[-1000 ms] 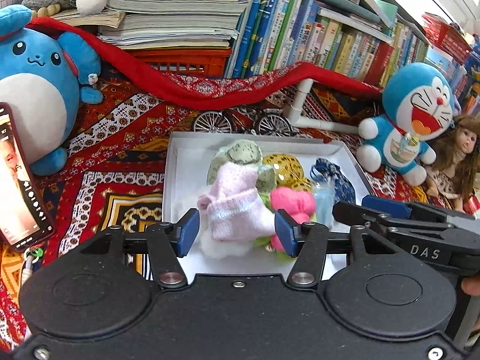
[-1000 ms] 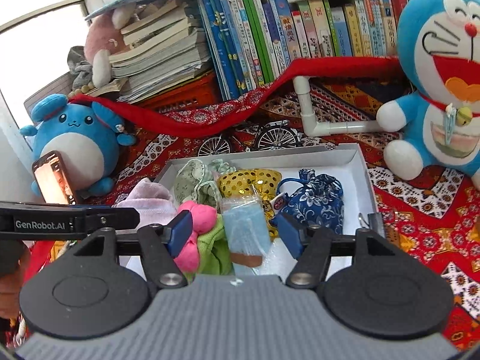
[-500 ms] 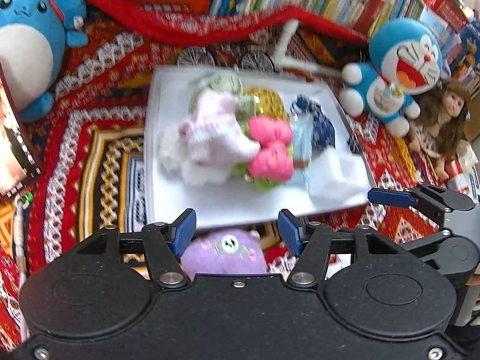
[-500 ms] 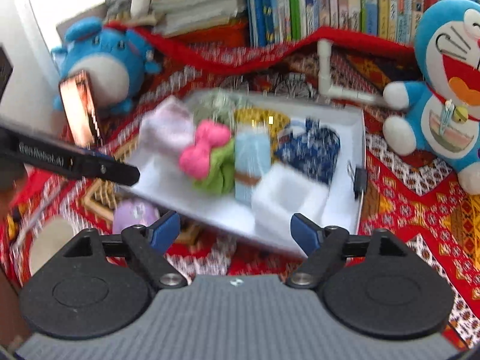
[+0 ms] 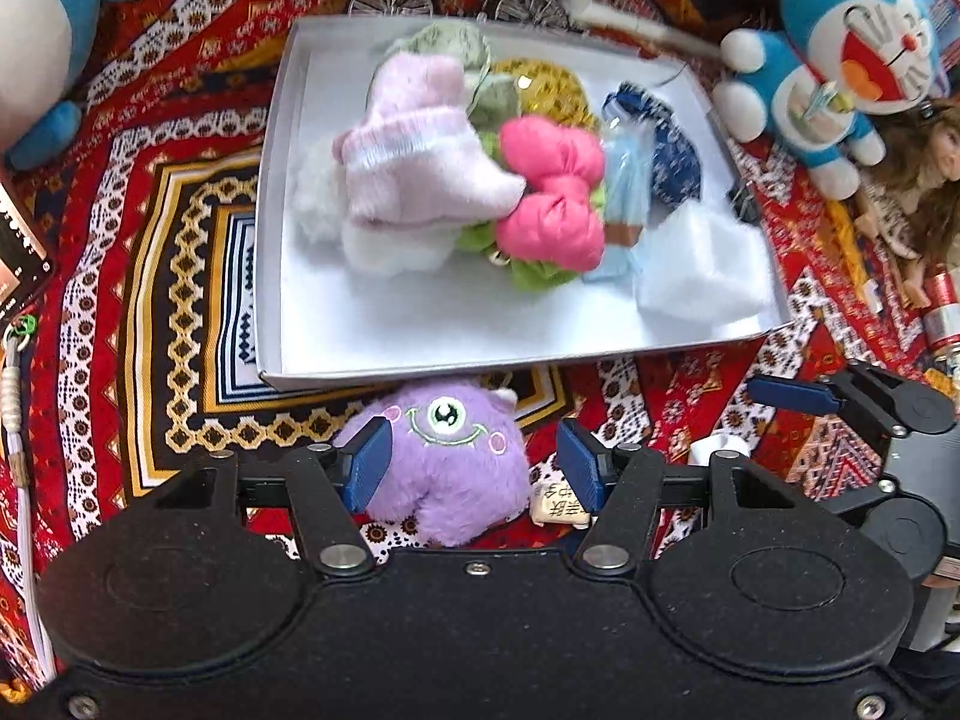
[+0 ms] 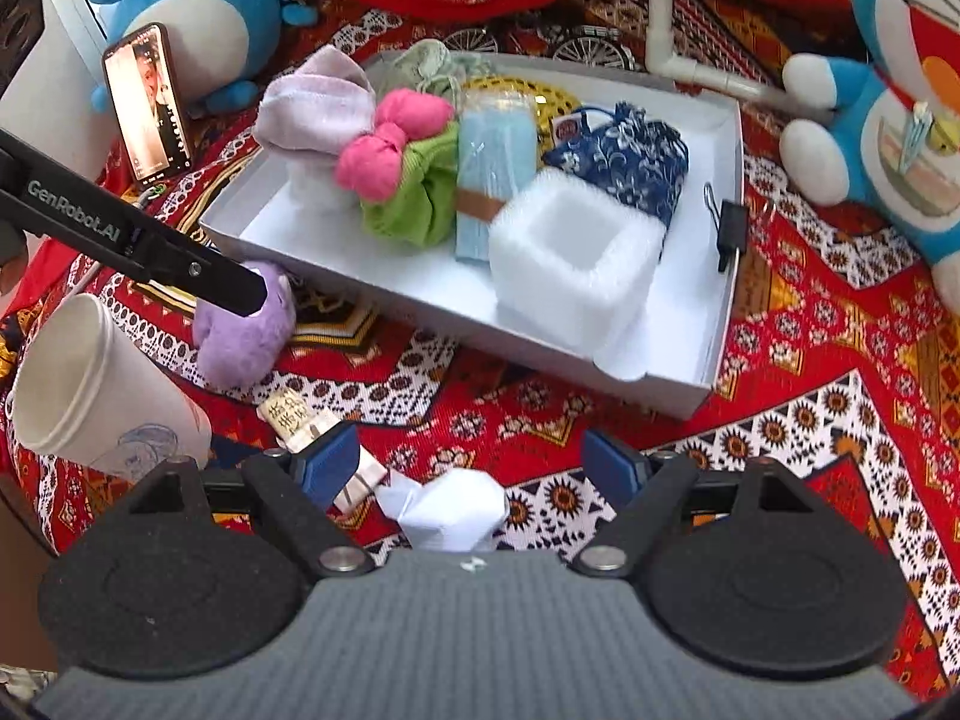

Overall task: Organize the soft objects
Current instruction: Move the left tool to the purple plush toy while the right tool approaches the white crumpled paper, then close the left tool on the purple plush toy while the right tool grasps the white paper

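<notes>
Two wrist views over one counter draped in a patterned cloth (image 5: 150, 210).

Only from the left wrist: the one-eyed face of the purple plush (image 5: 447, 456), and a doll (image 5: 918, 180) at the far right, just beside the blue cat plush (image 5: 852, 60).

Only from the right wrist: a paper cup (image 6: 90, 384) lying on its side at the left, a phone (image 6: 147, 102) propped against a round blue plush (image 6: 198, 18), a black binder clip (image 6: 732, 228) on the right wall of the white tray (image 6: 729, 276), and the hollow top of the foam block (image 6: 570, 264).

Left tool (image 5: 471, 468): about half open, pointing steeply down and straddling the purple plush. One pad right at the fur, a clear gap at the other, no squeeze.

Right tool (image 6: 468, 468): wide, jaws just been opening, nothing gripped. A white folded paper (image 6: 450, 510) on the cloth between the pads, pressed by neither.

Most soft things piled inside the tray: pink sock (image 5: 414, 156), pink bow (image 5: 552, 198) on a green cloth, pale blue packet (image 5: 627, 180), navy pouch (image 5: 672, 156), with the foam block in the near right corner. Purple plush outside, on the cloth just before the tray's near wall, that wall between it and the pile.

Close by the plush, a small printed tag (image 5: 561, 507), partly under the left tool's pad.
</notes>
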Motion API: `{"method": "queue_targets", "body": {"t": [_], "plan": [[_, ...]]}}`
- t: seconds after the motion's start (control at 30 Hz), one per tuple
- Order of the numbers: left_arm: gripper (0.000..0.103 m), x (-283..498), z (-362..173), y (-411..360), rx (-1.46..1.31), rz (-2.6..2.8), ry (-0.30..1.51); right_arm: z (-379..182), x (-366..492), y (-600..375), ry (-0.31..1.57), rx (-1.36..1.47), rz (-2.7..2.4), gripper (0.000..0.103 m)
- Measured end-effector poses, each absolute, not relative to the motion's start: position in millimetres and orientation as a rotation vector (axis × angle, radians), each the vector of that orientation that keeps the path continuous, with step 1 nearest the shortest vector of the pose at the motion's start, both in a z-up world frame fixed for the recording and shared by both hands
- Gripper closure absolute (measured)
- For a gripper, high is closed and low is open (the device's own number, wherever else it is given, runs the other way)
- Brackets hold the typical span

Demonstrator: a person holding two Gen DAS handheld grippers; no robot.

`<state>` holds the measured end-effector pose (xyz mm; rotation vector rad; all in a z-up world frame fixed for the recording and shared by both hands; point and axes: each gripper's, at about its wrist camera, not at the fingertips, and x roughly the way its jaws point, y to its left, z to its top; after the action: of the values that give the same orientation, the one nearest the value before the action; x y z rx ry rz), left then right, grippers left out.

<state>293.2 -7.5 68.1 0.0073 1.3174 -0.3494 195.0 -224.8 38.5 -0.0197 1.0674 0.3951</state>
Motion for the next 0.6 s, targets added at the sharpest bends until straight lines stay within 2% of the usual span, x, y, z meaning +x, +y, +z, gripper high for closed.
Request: {"method": "queue_targets", "body": {"t": [0.6], "plan": [[0.042, 294, 62, -5, -0.011, -0.282, 1.398, 28, 193, -227, 1.105, 0.023, 0.385, 0.021]]}}
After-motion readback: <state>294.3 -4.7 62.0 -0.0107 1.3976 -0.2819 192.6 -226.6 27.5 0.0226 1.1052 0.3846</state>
